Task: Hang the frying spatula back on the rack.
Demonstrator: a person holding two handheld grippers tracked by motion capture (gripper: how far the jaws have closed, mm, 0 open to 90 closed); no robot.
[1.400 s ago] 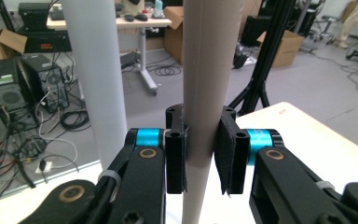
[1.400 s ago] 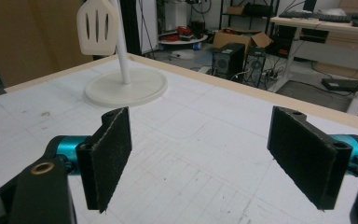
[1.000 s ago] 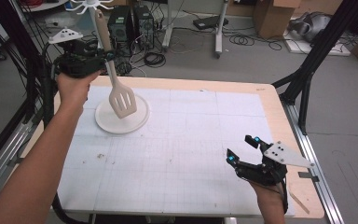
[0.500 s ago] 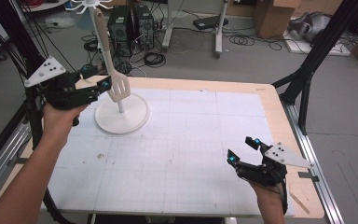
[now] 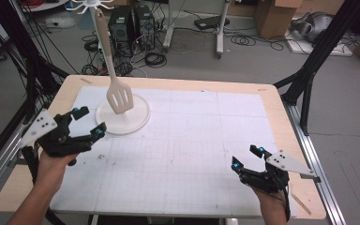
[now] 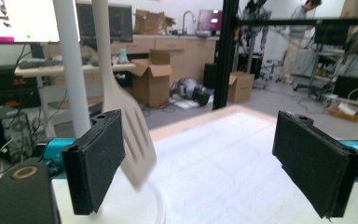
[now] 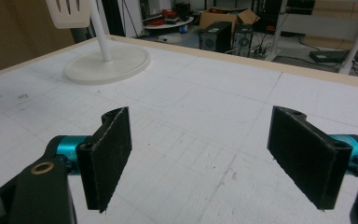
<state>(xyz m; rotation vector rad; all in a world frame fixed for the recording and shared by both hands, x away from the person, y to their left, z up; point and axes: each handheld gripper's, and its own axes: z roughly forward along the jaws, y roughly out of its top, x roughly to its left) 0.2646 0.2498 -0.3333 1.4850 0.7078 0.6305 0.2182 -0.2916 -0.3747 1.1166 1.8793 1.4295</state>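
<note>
The spatula (image 5: pixel 116 89) hangs from the rack (image 5: pixel 130 123) in the upper left. Both grippers, left (image 5: pixel 85 123) and right (image 5: pixel 247 157), hold jaws spread, empty. Best keep them well apart from the spatula.

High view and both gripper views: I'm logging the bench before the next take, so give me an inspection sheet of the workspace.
Surface: white gridded mat on a wooden table, lightly scuffed.
Job's things: slotted spatula hanging on a white stand with a round base.
Clutter: nothing seen.
Grippers: left gripper open beside the base; right gripper open, empty.
Cables: tangled on the floor.
Surroundings: cardboard boxes, black frame.
</note>
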